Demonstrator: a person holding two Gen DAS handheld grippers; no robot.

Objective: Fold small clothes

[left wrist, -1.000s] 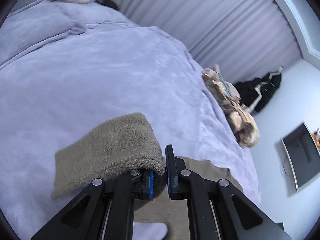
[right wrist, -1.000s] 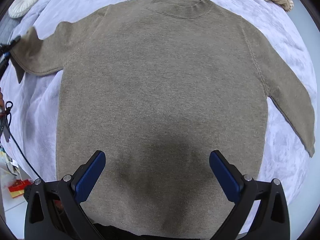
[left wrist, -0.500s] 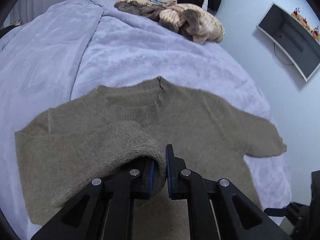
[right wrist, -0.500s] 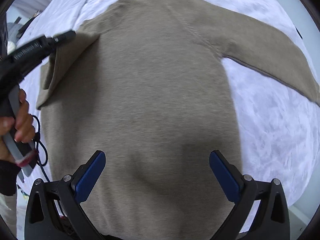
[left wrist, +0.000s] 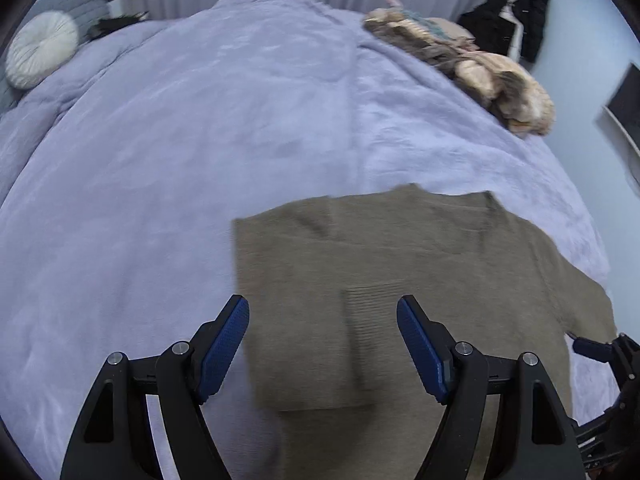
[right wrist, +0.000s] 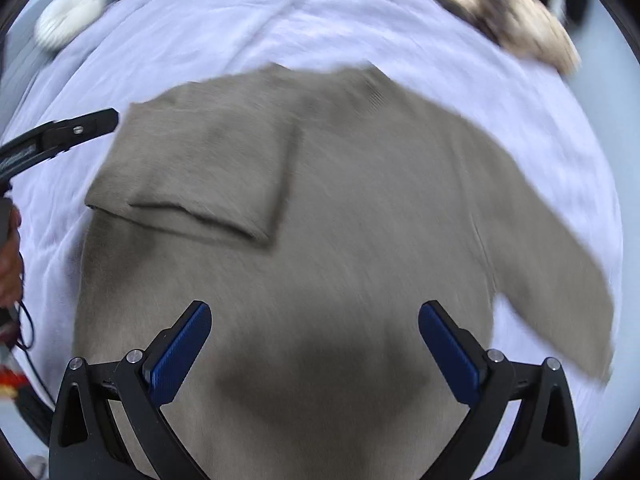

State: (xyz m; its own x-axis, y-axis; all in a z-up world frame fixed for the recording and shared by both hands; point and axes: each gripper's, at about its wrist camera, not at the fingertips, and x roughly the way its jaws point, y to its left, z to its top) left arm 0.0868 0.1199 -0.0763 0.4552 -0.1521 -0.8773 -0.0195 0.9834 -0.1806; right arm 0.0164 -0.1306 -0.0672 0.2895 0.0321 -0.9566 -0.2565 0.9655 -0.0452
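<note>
A taupe knit sweater (right wrist: 360, 208) lies flat on the lavender bed cover (left wrist: 160, 140). Its left sleeve (right wrist: 208, 168) is folded in across the chest; the cuff (left wrist: 372, 308) lies between my left fingers. The right sleeve (right wrist: 560, 248) still spreads out over the cover. My left gripper (left wrist: 323, 344) is open and empty just above the folded sleeve. My right gripper (right wrist: 314, 348) is open and empty over the sweater's lower body. The left gripper's tip also shows in the right wrist view (right wrist: 80, 128).
A heap of beige and brown clothes (left wrist: 480, 68) lies at the bed's far right edge. A round white cushion (left wrist: 40, 54) sits at the far left. Dark clothes (left wrist: 516, 12) hang against the wall. A monitor (left wrist: 624, 108) is on the right wall.
My left gripper carried the left sleeve over the sweater's chest, opened and let it go. The sleeve now lies folded in. My right gripper stayed open and shifted over the sweater.
</note>
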